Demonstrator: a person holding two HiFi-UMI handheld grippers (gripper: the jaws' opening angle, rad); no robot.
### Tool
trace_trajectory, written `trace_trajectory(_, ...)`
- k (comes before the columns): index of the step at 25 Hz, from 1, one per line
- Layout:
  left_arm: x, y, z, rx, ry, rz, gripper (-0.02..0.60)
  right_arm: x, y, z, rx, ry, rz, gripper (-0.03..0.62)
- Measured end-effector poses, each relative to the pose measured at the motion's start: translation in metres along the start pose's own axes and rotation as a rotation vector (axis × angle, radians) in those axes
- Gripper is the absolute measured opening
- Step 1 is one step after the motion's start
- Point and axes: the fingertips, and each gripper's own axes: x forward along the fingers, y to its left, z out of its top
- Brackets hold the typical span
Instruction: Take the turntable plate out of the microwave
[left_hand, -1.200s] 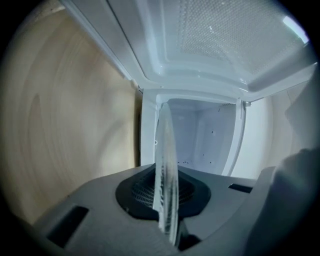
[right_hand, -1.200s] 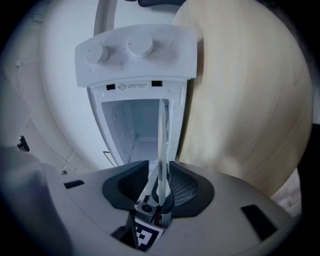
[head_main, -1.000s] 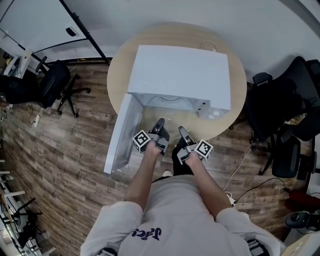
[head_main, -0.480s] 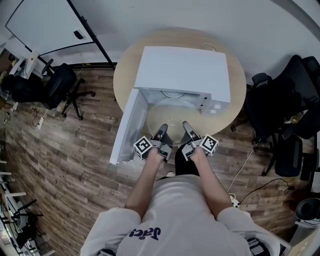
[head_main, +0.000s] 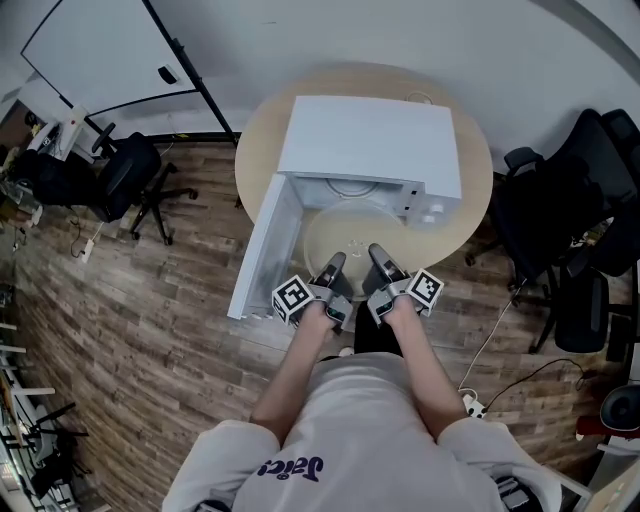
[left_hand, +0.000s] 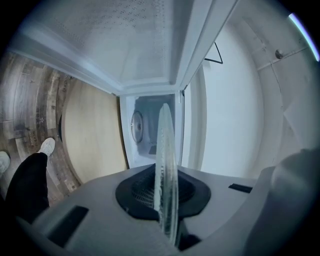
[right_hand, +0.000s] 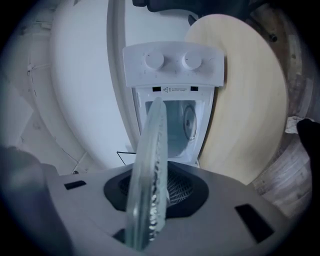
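The white microwave (head_main: 370, 140) stands on a round wooden table (head_main: 470, 215) with its door (head_main: 262, 255) swung open to the left. The clear glass turntable plate (head_main: 350, 235) hangs level just outside the cavity mouth. My left gripper (head_main: 333, 268) is shut on its near rim. In the left gripper view the plate (left_hand: 165, 165) runs edge-on, clamped between the pads. My right gripper (head_main: 380, 258) holds the rim between its jaws, which are closing. In the right gripper view the plate (right_hand: 147, 170) leans slightly in that gap, in front of the control panel (right_hand: 172, 62).
Black office chairs stand at the left (head_main: 125, 175) and the right (head_main: 560, 220) of the table. Cables and a plug strip (head_main: 470, 402) lie on the wooden floor at the right. My legs are close to the table's front edge.
Both grippers have drawn back toward me and risen. The plate has come with them from inside the cavity to the space in front of the opening.
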Motion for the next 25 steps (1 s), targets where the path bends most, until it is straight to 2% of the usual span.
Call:
trace_trajectory(2,-0.003,-0.01,-0.003,0.009,0.014,-0.013,0.032,-0.005,0.008,-0.002,-0.005,-0.006,-0.001,0.08)
trace_trajectory(10,-0.01,-0.061,-0.01,-0.034,0.024,-0.073,0.034,-0.01,0.063,-0.005,-0.068,0.001,-0.032,0.08)
trace_trajectory(16,-0.014,-0.09,-0.009,-0.029,0.016,-0.069,0.034,-0.009,0.098,-0.006,-0.067,0.016,-0.027,0.08)
trace_trajectory(21,-0.016,-0.113,-0.009,-0.027,0.004,-0.099,0.034,-0.007,0.119,-0.007,-0.091,0.045,-0.037,0.08)
trace_trajectory(25,-0.017,-0.119,-0.009,-0.014,0.005,-0.107,0.034,-0.006,0.125,-0.008,-0.095,0.055,-0.01,0.078)
